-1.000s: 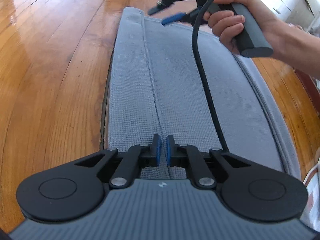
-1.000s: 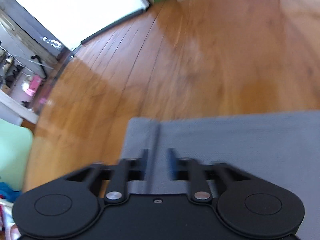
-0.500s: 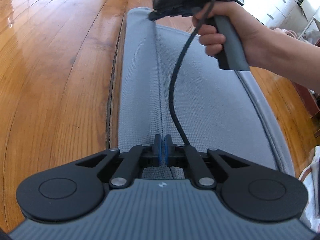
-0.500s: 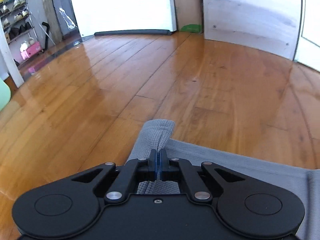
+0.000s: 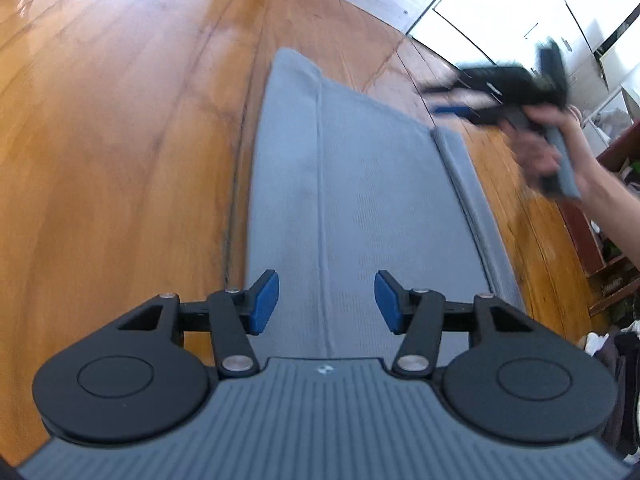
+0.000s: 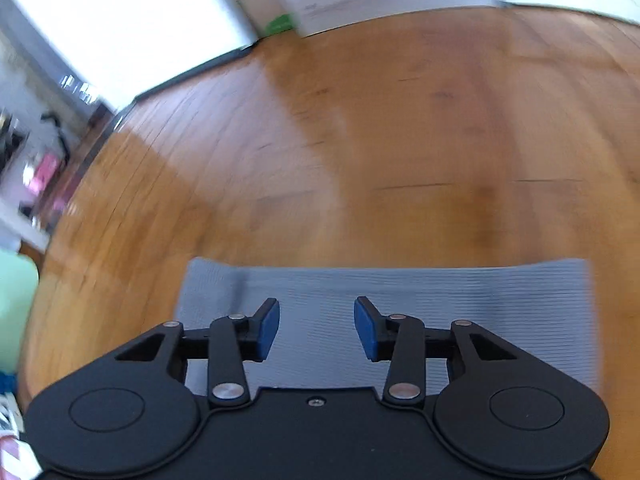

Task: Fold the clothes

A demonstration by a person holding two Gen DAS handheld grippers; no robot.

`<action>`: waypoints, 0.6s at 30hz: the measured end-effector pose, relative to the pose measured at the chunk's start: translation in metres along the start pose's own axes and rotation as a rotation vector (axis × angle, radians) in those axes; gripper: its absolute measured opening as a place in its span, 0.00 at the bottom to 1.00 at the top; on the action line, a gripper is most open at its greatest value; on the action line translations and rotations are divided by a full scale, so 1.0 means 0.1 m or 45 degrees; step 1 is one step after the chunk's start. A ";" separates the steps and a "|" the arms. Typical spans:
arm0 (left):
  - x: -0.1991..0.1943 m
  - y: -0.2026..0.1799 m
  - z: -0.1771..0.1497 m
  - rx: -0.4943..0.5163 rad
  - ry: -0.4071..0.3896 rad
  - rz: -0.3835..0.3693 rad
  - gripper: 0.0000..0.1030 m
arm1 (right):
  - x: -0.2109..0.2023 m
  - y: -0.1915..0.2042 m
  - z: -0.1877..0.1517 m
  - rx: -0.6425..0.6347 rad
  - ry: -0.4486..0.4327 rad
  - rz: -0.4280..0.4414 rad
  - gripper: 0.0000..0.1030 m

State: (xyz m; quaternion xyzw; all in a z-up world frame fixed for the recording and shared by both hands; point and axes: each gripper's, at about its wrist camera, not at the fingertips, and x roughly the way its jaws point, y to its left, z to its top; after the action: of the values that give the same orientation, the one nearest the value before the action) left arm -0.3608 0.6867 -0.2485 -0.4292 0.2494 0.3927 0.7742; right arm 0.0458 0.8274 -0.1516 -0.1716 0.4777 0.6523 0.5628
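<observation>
Your left gripper and right gripper are both opening, nothing between the pads. The folded grey garment lies flat beneath both jaws; bare wooden floor stretches beyond its edges.

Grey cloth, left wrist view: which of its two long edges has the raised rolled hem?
The long edge of the grey cloth on the picture's right, toward the hand. The other long edge lies flat on the wooden floor.
</observation>
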 end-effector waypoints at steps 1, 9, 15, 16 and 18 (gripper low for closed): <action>0.02 0.02 0.12 0.021 0.009 0.034 0.51 | -0.06 -0.17 0.00 0.035 -0.012 -0.004 0.46; 0.71 0.26 1.15 0.126 0.045 0.067 0.51 | -0.43 -1.02 -0.10 0.110 0.020 -0.135 0.46; 0.89 0.13 1.43 0.187 0.041 0.086 0.51 | -0.38 -1.09 -0.25 0.048 0.018 -0.172 0.46; 0.92 0.13 1.45 0.181 0.032 0.090 0.51 | -0.37 -1.13 -0.25 0.027 0.028 -0.184 0.46; 1.03 0.15 1.56 0.166 0.015 0.094 0.51 | -0.28 -1.12 -0.24 0.013 0.032 -0.214 0.46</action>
State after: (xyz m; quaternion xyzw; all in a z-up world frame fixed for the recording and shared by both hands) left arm -0.3067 0.8664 -0.2509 -0.3708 0.2948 0.4013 0.7839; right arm 0.1478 0.7819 -0.1903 -0.2163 0.4718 0.5983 0.6104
